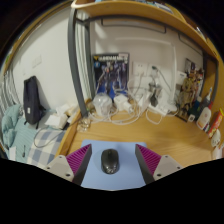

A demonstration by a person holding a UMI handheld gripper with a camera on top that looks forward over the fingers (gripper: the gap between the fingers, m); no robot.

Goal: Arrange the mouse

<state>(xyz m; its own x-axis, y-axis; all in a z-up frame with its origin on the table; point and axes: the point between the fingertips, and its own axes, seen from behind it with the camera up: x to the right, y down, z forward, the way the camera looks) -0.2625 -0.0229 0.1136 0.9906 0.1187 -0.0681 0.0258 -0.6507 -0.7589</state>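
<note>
A black computer mouse [109, 160] lies on a light blue mouse mat [110, 178] on the wooden desk [170, 135]. My gripper [110, 163] is low over the mat with its two fingers [76, 160] on either side of the mouse. The purple pads stand apart from the mouse, with a visible gap of blue mat at each side. The gripper is open and the mouse rests on the mat between the fingers.
White cables and chargers [120, 105] lie at the back of the desk below a poster [110, 70] on the wall. A black bag [34, 100] stands far left. Bottles and small items [203, 110] crowd the far right.
</note>
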